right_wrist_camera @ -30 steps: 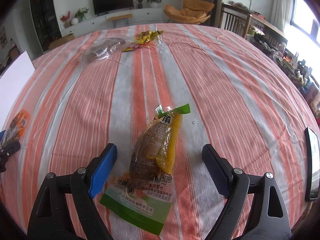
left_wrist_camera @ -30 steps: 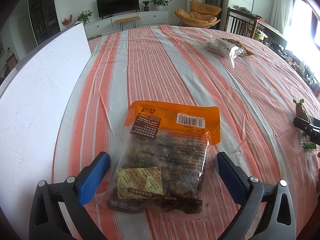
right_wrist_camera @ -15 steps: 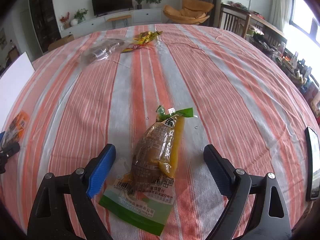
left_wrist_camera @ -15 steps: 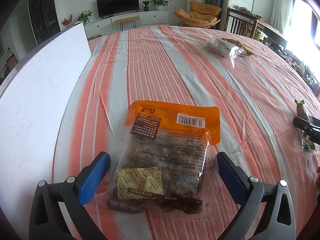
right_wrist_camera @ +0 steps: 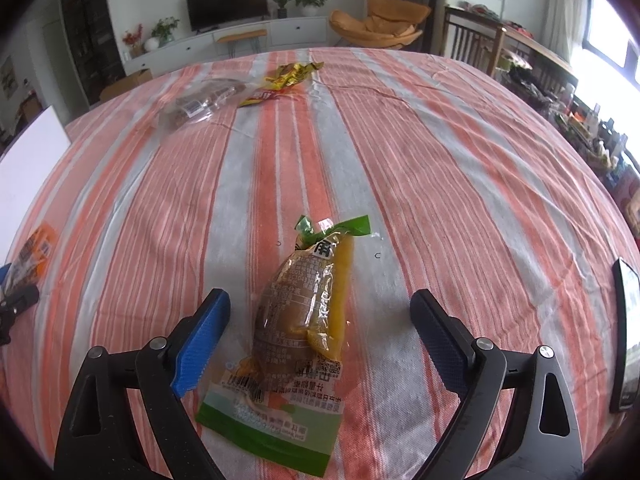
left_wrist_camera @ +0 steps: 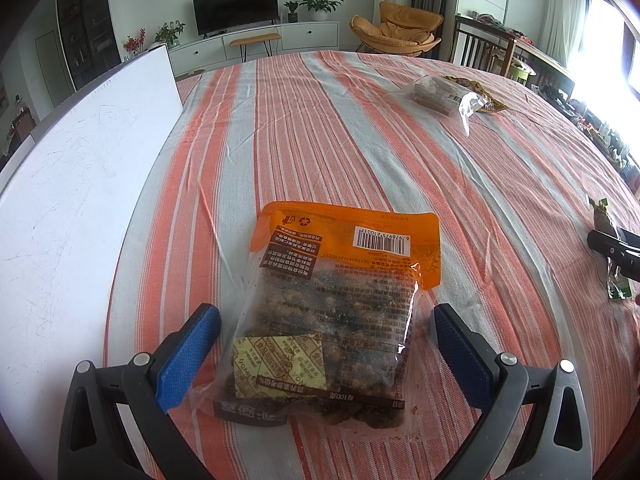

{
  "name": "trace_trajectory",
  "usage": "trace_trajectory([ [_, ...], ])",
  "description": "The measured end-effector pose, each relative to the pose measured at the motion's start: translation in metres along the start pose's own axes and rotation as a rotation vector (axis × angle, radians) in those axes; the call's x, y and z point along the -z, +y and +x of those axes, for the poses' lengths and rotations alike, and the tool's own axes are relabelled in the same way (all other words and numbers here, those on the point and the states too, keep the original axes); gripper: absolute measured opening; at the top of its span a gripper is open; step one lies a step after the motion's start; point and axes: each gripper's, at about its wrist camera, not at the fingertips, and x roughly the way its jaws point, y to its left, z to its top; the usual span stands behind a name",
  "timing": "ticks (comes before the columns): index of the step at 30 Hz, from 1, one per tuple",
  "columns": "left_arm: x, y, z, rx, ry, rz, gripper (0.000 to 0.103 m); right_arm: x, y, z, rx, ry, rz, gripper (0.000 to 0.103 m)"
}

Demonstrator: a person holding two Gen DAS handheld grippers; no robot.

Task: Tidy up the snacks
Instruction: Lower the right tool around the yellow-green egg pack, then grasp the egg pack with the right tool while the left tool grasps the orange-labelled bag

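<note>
An orange-topped clear snack bag (left_wrist_camera: 340, 300) of dark crumbly pieces lies flat on the striped tablecloth. My left gripper (left_wrist_camera: 326, 320) is open, its fingers on either side of the bag's near half, not touching it. A green and yellow vacuum-packed snack (right_wrist_camera: 304, 320) lies on the cloth in the right wrist view. My right gripper (right_wrist_camera: 320, 312) is open and straddles it without contact. A clear packet of brown bars (left_wrist_camera: 440, 94) and a yellow wrapper (right_wrist_camera: 288, 80) lie at the far side. The orange bag also shows at far left in the right wrist view (right_wrist_camera: 36, 248).
A large white board (left_wrist_camera: 72, 200) lies along the table's left side. A dark phone (right_wrist_camera: 626, 336) lies at the table's right edge. The right gripper's fingertip (left_wrist_camera: 612, 246) shows at the right edge of the left wrist view. Chairs and a TV cabinet stand beyond the table.
The right gripper has drawn back slightly, so the green and yellow snack sits a little further forward between its fingers. The left gripper and the orange bag have not moved.
</note>
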Motion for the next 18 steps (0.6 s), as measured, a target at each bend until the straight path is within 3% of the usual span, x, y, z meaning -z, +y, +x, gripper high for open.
trace_trajectory([
  [3, -0.003, 0.000, 0.001, 0.012, 0.026, 0.017, 0.103, -0.012, 0.000, 0.005, 0.005, 0.088, 0.008, 0.094],
  [5, -0.009, 0.000, 0.004, 0.037, 0.102, 0.050, 0.103, -0.024, -0.002, 0.010, -0.003, 0.191, 0.016, 0.092],
  [6, -0.011, 0.000, 0.003, 0.045, 0.132, 0.064, 0.097, -0.030, -0.004, 0.012, -0.010, 0.248, 0.024, 0.090],
  [7, -0.012, 0.001, 0.000, 0.050, 0.124, 0.068, 0.078, -0.033, -0.007, 0.013, -0.016, 0.282, 0.035, 0.086],
  [8, -0.013, 0.001, -0.004, 0.056, 0.119, 0.070, 0.072, -0.035, -0.011, 0.012, -0.020, 0.317, 0.057, 0.066],
  [9, -0.013, 0.003, -0.005, 0.074, 0.132, 0.065, 0.069, -0.037, -0.015, 0.008, -0.010, 0.327, 0.067, 0.053],
  [11, -0.012, 0.009, -0.007, 0.103, 0.126, 0.040, 0.066, -0.038, -0.024, -0.001, 0.027, 0.325, 0.085, 0.041],
  [12, -0.011, 0.012, -0.010, 0.119, 0.125, 0.016, 0.066, -0.037, -0.032, -0.006, -0.003, 0.321, 0.128, 0.040],
  [14, -0.008, 0.019, -0.016, 0.179, 0.113, -0.048, 0.066, -0.034, -0.041, -0.021, -0.072, 0.285, 0.201, 0.026],
  [15, -0.006, 0.022, -0.020, 0.199, 0.104, -0.073, 0.066, -0.033, -0.043, -0.033, -0.105, 0.255, 0.223, 0.025],
  [18, -0.002, 0.023, -0.027, 0.224, 0.091, -0.106, 0.066, -0.029, -0.039, -0.045, -0.068, 0.229, 0.185, 0.022],
])
